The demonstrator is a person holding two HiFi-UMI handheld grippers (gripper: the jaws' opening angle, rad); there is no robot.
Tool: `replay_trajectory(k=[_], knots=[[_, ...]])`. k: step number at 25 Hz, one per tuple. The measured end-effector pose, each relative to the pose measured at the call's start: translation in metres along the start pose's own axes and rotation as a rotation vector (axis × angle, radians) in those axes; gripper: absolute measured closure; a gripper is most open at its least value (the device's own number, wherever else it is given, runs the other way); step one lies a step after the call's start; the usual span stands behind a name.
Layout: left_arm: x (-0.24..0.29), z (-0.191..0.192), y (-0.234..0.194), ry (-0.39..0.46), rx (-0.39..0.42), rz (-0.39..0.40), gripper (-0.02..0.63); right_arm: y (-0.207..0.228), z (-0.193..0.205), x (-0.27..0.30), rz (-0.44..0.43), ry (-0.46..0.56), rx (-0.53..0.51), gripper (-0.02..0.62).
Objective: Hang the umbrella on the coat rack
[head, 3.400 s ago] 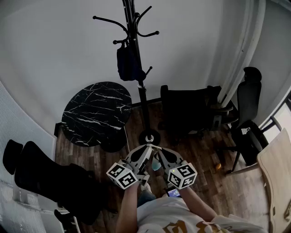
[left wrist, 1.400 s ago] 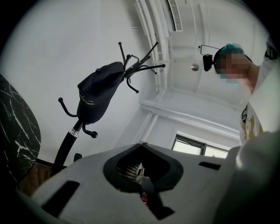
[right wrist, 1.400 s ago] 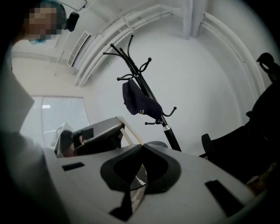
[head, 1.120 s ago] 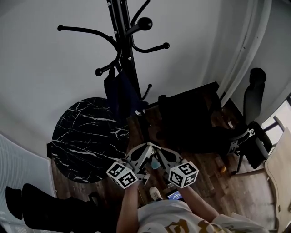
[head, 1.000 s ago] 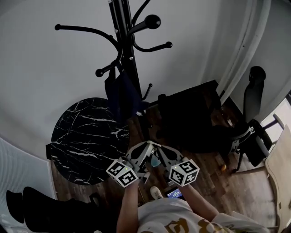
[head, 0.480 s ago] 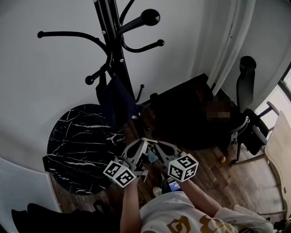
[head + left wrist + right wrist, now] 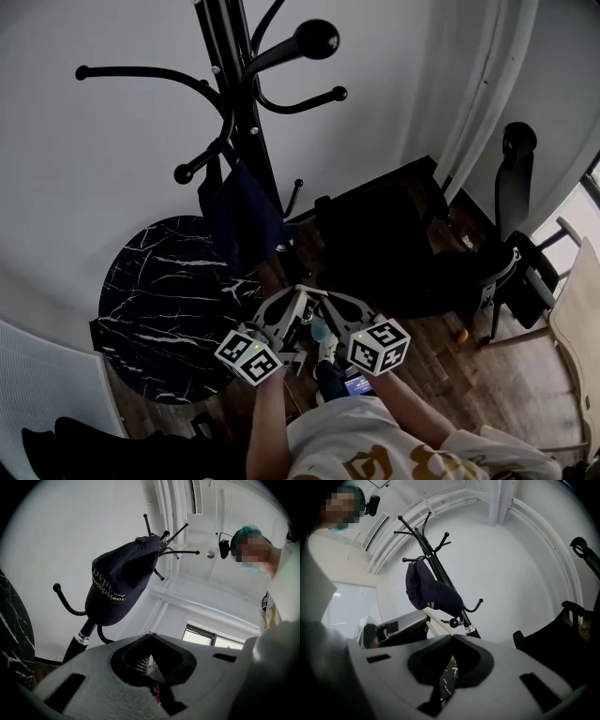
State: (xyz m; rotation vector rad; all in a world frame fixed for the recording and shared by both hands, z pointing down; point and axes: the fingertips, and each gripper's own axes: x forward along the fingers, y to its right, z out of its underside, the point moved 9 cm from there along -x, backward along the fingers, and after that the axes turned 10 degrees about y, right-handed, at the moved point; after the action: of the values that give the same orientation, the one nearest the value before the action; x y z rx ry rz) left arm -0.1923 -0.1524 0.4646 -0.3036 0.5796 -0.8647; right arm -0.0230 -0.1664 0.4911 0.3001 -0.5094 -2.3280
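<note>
The black coat rack (image 7: 246,122) rises right in front of me, its knobbed hooks spreading overhead. A dark navy folded umbrella (image 7: 239,214) with yellow print hangs from one of its lower hooks; it also shows in the left gripper view (image 7: 119,585) and the right gripper view (image 7: 431,592). My left gripper (image 7: 296,294) and right gripper (image 7: 323,300) sit side by side below it, close to my chest, apart from the umbrella. Both are shut with their tips together and nothing between them.
A round black marble table (image 7: 159,300) stands left of the rack's base. Black office chairs (image 7: 394,244) crowd the floor to the right, a wooden chair (image 7: 577,328) sits at the right edge, and a white curtain (image 7: 478,84) hangs beyond.
The coat rack has come much closer and larger in the head view. Both grippers have stayed together, shut and empty; the umbrella still hangs on its hook.
</note>
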Motion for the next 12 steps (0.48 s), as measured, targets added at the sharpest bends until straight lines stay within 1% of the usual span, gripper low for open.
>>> replay_trajectory(k=[12], knots=[[0.011, 0.001, -0.019, -0.011, -0.002, -0.011, 0.588, 0.014, 0.0, 0.017, 0.005, -0.008, 0.005, 0.584]])
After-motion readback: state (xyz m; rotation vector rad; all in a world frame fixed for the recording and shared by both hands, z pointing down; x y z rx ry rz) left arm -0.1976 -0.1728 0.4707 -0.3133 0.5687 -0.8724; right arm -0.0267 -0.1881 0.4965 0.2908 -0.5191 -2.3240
